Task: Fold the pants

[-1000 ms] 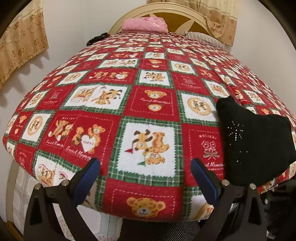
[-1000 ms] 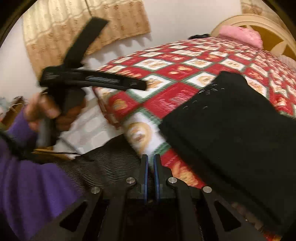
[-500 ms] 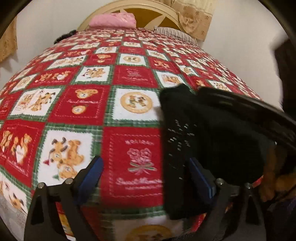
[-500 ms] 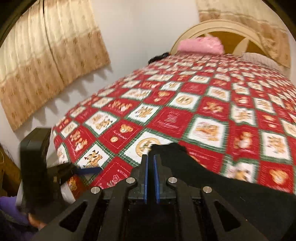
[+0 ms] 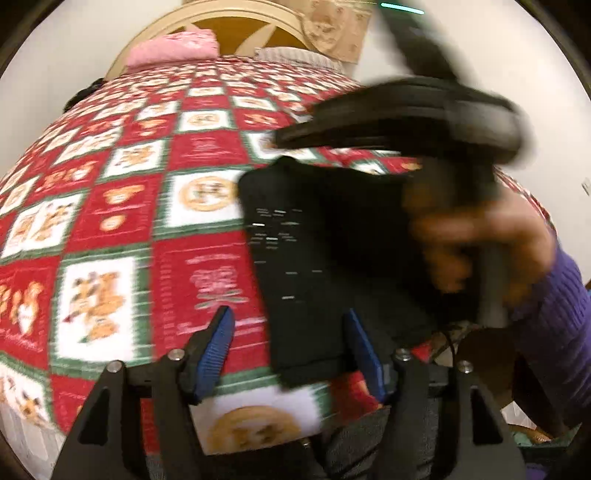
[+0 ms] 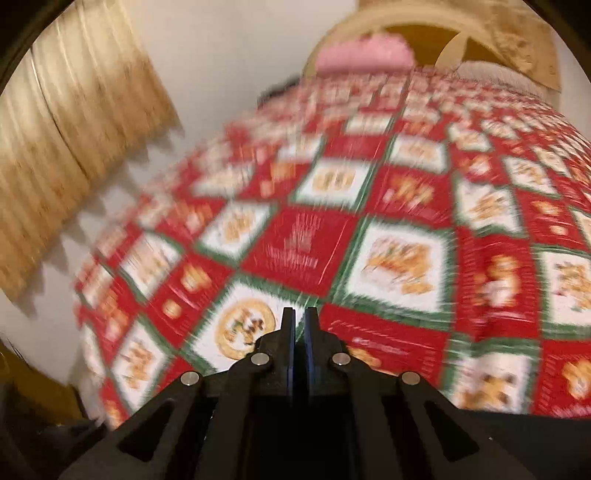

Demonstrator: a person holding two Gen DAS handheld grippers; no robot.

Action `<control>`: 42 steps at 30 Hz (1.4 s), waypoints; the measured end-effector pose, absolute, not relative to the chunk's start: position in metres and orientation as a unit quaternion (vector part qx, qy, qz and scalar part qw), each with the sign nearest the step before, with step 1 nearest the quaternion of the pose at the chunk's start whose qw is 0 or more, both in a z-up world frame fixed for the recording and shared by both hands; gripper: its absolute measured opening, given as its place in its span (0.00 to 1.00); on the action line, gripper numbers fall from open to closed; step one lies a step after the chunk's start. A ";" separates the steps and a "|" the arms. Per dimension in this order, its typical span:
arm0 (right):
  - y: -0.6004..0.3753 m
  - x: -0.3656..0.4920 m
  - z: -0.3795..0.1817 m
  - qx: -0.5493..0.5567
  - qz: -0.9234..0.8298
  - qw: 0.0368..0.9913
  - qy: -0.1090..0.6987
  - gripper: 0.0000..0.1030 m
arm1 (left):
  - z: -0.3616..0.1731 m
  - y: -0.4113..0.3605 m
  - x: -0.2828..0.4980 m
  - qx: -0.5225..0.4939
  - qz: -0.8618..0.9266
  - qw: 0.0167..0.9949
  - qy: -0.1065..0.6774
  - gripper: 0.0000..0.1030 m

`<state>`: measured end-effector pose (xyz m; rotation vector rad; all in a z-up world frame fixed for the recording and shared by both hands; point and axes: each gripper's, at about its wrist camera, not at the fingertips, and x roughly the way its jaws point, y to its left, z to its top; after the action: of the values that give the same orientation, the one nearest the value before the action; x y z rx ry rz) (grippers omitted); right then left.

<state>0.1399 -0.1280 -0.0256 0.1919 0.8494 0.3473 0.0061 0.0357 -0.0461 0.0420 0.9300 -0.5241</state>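
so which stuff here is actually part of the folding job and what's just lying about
Part of the job:
- black pants
- left hand-held gripper, closing, astride the pants' near edge
- right hand-held gripper, shut, empty

Just lying about:
- pink pillow
- curtain
- bedspread, only the work surface

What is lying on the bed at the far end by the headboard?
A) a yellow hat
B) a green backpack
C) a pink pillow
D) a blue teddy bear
C: a pink pillow lies at the far end of the patchwork bedspread, just below the curved headboard.
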 end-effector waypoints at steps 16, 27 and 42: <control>-0.323 -0.054 0.018 0.236 -0.051 0.934 0.262 0.79 | -0.031 0.019 0.069 -0.004 -0.219 0.880 0.421 0.87; -0.287 -0.053 -0.035 0.200 -0.067 0.927 0.311 0.78 | -0.061 0.004 0.046 0.028 -0.204 0.884 0.421 1.00; -0.257 -0.056 -0.039 0.113 -0.094 0.935 0.322 0.50 | -0.060 -0.007 0.052 0.030 -0.181 0.879 0.440 0.93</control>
<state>-0.0561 -0.2574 -0.0385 0.2317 0.6573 -0.1931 0.0522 -0.0068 -0.0598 0.0618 0.9181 -0.3780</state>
